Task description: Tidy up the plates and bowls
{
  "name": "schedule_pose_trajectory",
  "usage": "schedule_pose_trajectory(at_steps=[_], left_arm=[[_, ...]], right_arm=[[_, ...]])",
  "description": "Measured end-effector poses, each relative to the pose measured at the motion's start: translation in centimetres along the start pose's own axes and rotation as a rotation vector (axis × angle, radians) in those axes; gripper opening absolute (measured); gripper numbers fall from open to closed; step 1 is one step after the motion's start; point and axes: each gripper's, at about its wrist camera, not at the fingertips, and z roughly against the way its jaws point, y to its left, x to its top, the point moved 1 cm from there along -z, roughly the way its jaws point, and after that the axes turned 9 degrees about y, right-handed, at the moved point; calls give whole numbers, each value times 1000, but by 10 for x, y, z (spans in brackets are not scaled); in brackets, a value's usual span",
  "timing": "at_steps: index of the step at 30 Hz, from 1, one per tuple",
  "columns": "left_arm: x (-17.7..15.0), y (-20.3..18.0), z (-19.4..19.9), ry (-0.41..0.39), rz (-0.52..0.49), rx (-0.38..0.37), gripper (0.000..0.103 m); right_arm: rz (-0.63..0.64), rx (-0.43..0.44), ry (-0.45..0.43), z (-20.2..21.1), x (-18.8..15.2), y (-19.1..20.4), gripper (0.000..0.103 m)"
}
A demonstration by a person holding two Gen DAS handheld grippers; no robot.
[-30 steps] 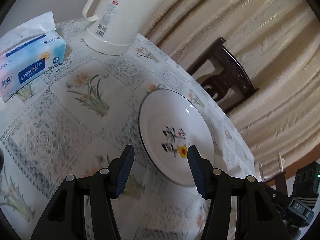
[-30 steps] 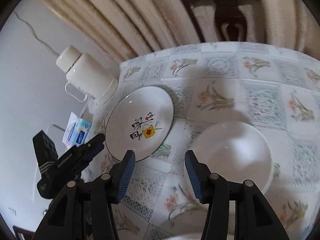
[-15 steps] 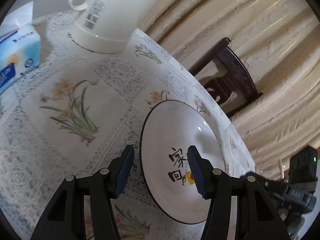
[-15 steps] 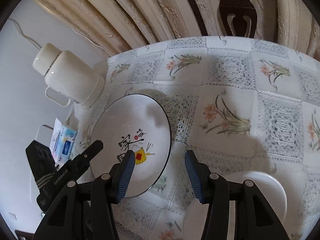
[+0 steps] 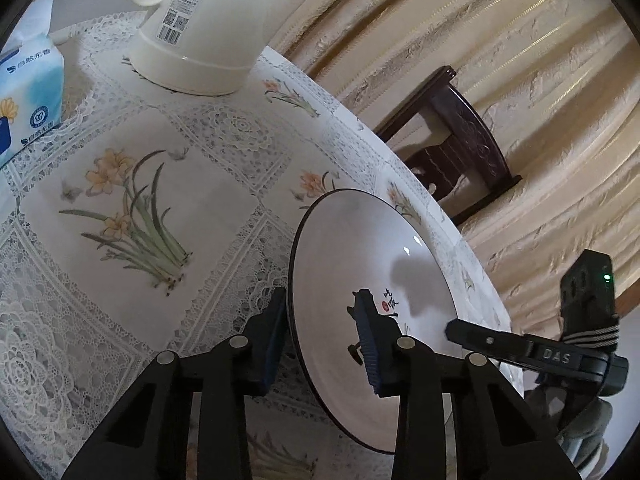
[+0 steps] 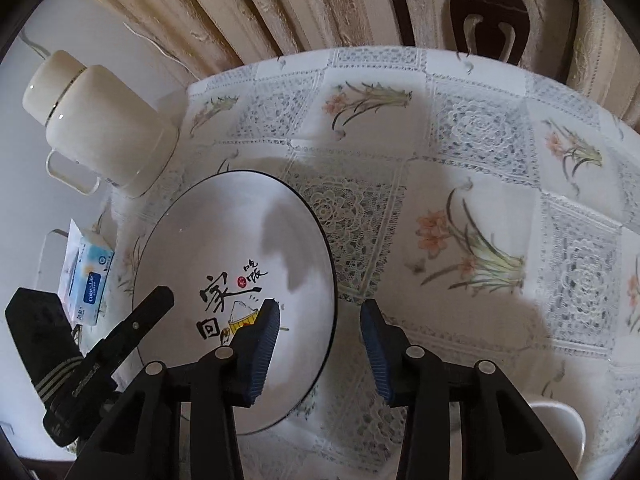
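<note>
White porcelain with a thin black rim, the plate (image 5: pixel 360 264) fills the lower centre of my left view, lying on the lace-patterned tablecloth (image 5: pixel 132 184). My left gripper (image 5: pixel 322 340) is spread wide, one finger outside the near rim and one over the printed face, straddling the edge so I can pinch it. My right gripper (image 6: pixel 318 338) is also parted, bracketing the opposite rim and holding nothing. A plain white bowl (image 6: pixel 560 432) waits at that view's lower right.
</note>
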Motion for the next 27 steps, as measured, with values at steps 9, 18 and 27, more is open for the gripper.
schedule_pose_trajectory(at_steps=[9, 18, 27], left_arm=[[0, 2, 0, -2, 2, -6, 34], [-3, -2, 1, -20, -25, 15, 34], [-5, -3, 4, -36, -53, 59, 34]], right_arm=[[37, 15, 34, -16, 6, 11, 44], [101, 2, -44, -4, -2, 19, 39], [180, -17, -118, 11, -13, 31, 36]])
